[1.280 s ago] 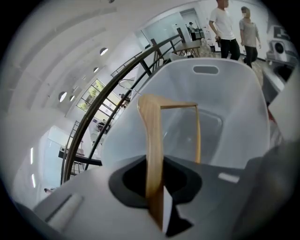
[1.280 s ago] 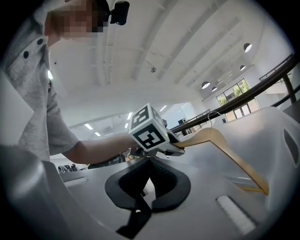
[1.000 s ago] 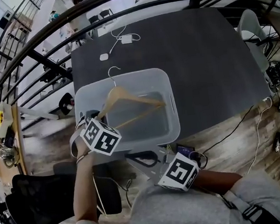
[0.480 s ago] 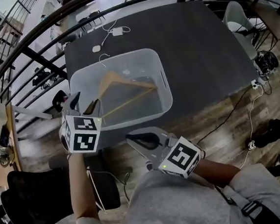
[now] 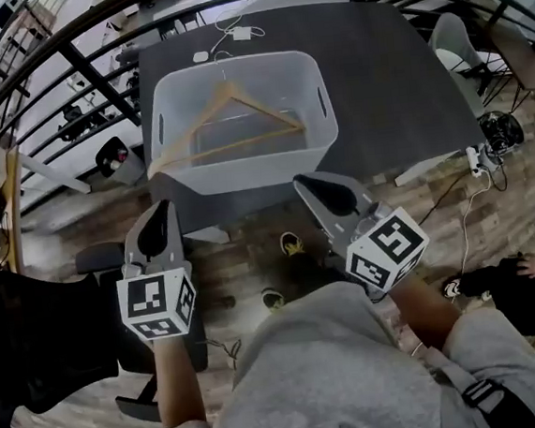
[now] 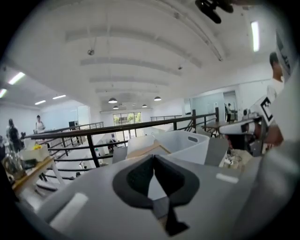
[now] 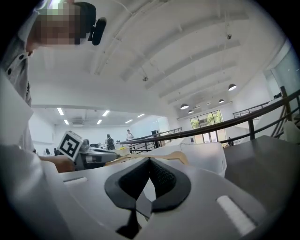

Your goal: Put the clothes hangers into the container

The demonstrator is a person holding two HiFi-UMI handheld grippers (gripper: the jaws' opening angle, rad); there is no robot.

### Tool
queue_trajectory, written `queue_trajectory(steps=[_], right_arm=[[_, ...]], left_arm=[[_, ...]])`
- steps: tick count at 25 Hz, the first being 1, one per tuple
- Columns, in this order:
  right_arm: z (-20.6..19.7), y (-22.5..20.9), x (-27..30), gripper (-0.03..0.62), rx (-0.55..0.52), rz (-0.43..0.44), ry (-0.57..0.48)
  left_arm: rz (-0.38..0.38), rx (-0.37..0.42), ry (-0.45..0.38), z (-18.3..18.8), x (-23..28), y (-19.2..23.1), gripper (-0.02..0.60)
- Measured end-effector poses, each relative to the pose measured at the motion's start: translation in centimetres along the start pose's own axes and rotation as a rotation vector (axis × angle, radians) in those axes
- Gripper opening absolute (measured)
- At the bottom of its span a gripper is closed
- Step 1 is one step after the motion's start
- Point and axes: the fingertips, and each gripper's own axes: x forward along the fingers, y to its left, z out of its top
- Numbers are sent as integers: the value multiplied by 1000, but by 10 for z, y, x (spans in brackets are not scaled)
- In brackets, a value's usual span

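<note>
The wooden hanger lies inside the box, with its hook toward the far wall. Its left end seems to poke up over the box's left rim, but I can't be sure from up here. The box sits on the dark table, near the edge closest to me and toward the left corner. A small white charger and its cord lie by the far edge.

My left gripper is off the table, on my side of the near edge and well apart from the box. Its jaws have just been closing. Now the tips meet, with nothing between them. My right gripper is also off the table, just past the near edge. It is closed too and holds nothing.

I think this hanger is done, since it is in the box and I have let go. I see no other hanger on the table. Next I should look around for one. If I find one, I must open the jaws, grab its wooden bar and carry it over the rim. If that left end really sticks out, a small push would help.
</note>
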Motion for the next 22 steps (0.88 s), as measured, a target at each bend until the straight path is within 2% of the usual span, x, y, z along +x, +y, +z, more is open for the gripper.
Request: queue_trajectory(steps=[4, 7, 11, 14, 16, 18, 22], right_arm=[[-1, 10, 5, 0, -11, -9, 14], [-7, 26, 9, -1, -21, 3, 21], [-7, 42, 14, 0, -33, 36, 23], [-6, 50, 18, 0, -35, 64, 20], [-6, 60, 22, 0, -43, 94, 31], [-8, 74, 29, 0, -52, 134, 46], [-16, 123, 55, 0, -84, 281, 87]], left_arm=[[27, -145, -74, -15, -35, 0, 12], [70, -172, -94, -25, -53, 3, 12], [139, -187, -74, -36, -71, 15, 11], [144, -246, -99, -40, -86, 20, 11], [197, -252, -113, -42, -100, 28, 11], [261, -224, -97, -49, -116, 36, 11], [397, -238, -62, -73, -160, 58, 11]])
